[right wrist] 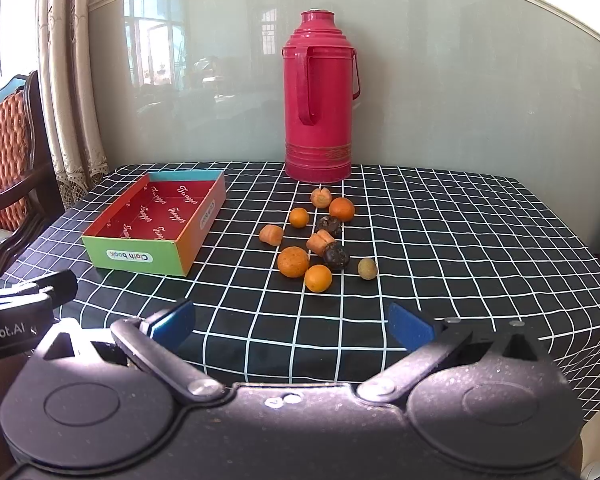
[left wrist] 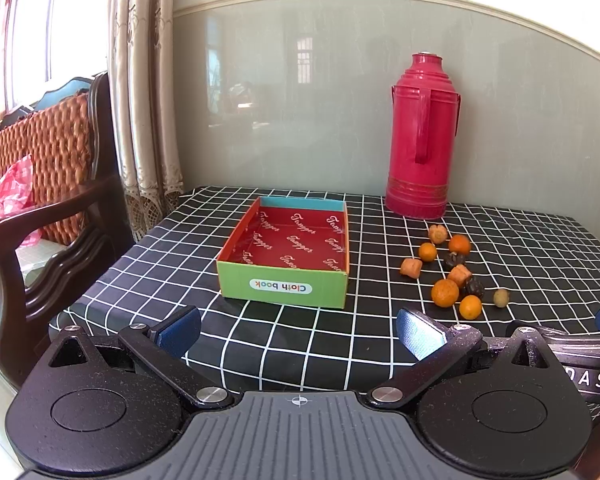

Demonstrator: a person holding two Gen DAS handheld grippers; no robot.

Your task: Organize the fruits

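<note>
Left wrist view shows the left hand-held gripper [left wrist: 298, 330] spread wide with nothing between its blue pads [left wrist: 180, 330], hanging over the near edge of the surface [left wrist: 140, 264], which wears a black cloth with a white grid. Ahead of it sits the box [left wrist: 286, 254], a shallow cardboard tray with a red lining, a green near wall marked "Cloth book" and nothing inside. To the right of the box, well apart from it, the fruits [left wrist: 446, 292] lie loose on the cloth: round orange ones, paler orange stubby pieces, two dark shrivelled ones and one small yellowish-green one at the far right of the cluster. A red flask [left wrist: 422, 136] stands upright behind them against the pale wall, and a wooden chair [left wrist: 44, 208] with a woven back stands off the left side by the curtain [left wrist: 144, 92]. From the right wrist view, the right hand-held gripper [right wrist: 292, 326] is likewise spread wide and holding nothing, low over the near cloth, with the fruits straight ahead of it and the box off to its left.
</note>
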